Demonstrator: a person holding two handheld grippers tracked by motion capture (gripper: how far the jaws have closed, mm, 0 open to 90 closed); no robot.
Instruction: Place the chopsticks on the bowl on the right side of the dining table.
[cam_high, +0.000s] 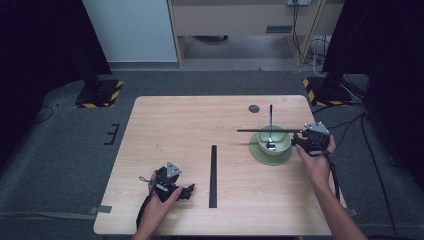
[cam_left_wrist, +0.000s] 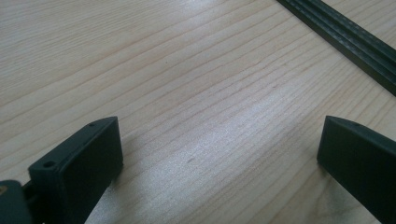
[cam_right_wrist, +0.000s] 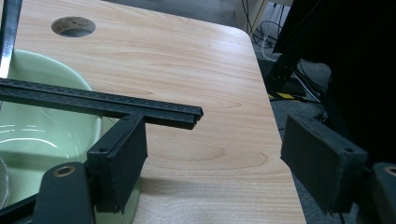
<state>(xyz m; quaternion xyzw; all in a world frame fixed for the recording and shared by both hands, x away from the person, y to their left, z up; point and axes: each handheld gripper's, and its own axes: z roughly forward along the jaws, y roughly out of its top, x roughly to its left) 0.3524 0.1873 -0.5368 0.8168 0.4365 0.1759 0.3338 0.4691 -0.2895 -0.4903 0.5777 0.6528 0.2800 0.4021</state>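
A pale green bowl (cam_high: 272, 140) stands on a matching plate (cam_high: 260, 156) at the table's right, with a metal spoon (cam_high: 270, 122) leaning in it. A black strip (cam_high: 260, 130) lies level across the bowl's rim. Its near end (cam_right_wrist: 184, 116) reaches just past the tip of one jaw of my right gripper (cam_right_wrist: 217, 140), whose jaws stand wide apart and do not clamp it. That right gripper (cam_high: 298, 142) sits at the bowl's right side. A second black strip (cam_high: 213, 175) lies on the table's middle. My left gripper (cam_high: 190, 191) rests left of it, open over bare wood (cam_left_wrist: 219, 144).
The wooden table (cam_high: 175, 125) has a round cable hole (cam_high: 254, 108) behind the bowl. The table's right edge and grey floor with cables lie close beside the right gripper. Black stands with yellow-striped bases (cam_high: 97, 95) flank the far corners.
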